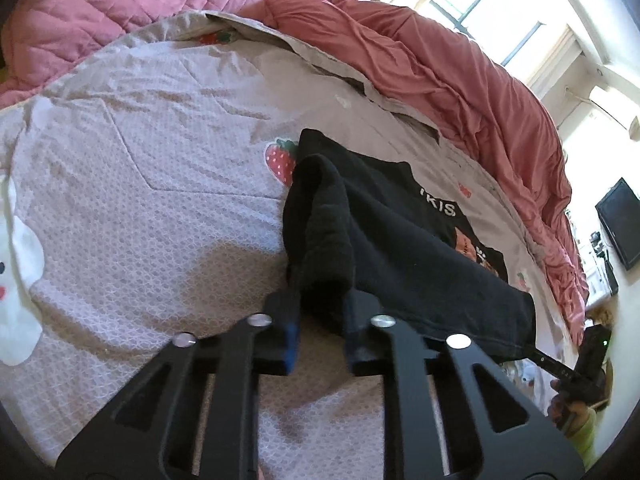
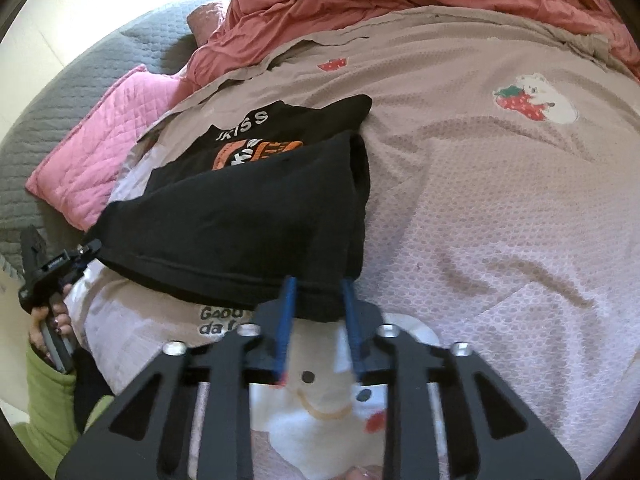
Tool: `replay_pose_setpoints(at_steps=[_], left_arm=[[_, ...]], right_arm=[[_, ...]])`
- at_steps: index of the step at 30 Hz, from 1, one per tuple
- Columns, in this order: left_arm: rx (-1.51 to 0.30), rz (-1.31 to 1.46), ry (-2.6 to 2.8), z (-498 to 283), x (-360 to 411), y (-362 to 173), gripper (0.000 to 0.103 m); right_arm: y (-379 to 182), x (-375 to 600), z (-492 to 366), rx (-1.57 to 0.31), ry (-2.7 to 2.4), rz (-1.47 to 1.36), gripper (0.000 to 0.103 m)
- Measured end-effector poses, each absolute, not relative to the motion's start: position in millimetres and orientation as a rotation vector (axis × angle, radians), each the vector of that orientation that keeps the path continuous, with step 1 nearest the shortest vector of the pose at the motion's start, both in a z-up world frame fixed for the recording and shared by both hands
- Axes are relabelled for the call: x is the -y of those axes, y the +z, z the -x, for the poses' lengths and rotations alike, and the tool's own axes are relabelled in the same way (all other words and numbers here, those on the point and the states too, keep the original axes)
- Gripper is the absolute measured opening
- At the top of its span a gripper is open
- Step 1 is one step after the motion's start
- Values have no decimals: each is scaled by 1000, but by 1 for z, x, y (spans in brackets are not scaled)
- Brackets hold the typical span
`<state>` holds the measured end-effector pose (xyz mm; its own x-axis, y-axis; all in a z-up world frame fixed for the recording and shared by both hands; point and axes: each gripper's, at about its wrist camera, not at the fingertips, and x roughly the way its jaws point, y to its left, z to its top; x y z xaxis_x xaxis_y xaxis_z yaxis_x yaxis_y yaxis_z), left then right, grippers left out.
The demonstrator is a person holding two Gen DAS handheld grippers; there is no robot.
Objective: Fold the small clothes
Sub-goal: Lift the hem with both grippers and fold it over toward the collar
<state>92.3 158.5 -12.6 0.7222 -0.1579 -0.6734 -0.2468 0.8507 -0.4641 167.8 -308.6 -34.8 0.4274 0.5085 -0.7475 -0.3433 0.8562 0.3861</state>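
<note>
Black shirt [image 1: 400,240] on bed [image 1: 160,160], hem lifted over printed chest. Left gripper [image 1: 320,320] and right gripper [image 2: 318,312] jaws both clamped on hem corners. First fold underway; remaining folds pending.

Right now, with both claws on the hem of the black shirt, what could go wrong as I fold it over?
1. The left claw grips a thick bunched wad of the black printed T-shirt, which may fold lumpy.
2. The right claw bites only the hem's edge; it could slip out.
3. The hem sags between them, so the fold may land skewed on the strawberry-print quilted bedspread.
</note>
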Motion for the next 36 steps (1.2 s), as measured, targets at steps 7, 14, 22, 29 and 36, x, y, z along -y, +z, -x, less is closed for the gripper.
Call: replay_pose_setpoints(at_steps=[7, 14, 22, 29, 36], left_arm=[[-710, 637, -22, -88, -161, 5, 4], [-709, 759, -29, -110, -177, 25, 2], [-759, 802, -5, -161, -187, 29, 2], [-771, 833, 84, -206, -195, 4, 15], [-619, 899, 89, -191, -208, -13, 45]], right_arm=[[-11, 317, -172, -921, 608, -254, 10], [23, 316, -217, -805, 648, -372, 10], [29, 300, -285, -789, 536, -365, 10], [-4, 296, -323, -882, 410, -383, 11], [-16, 305, -330, -868, 369, -417, 43]])
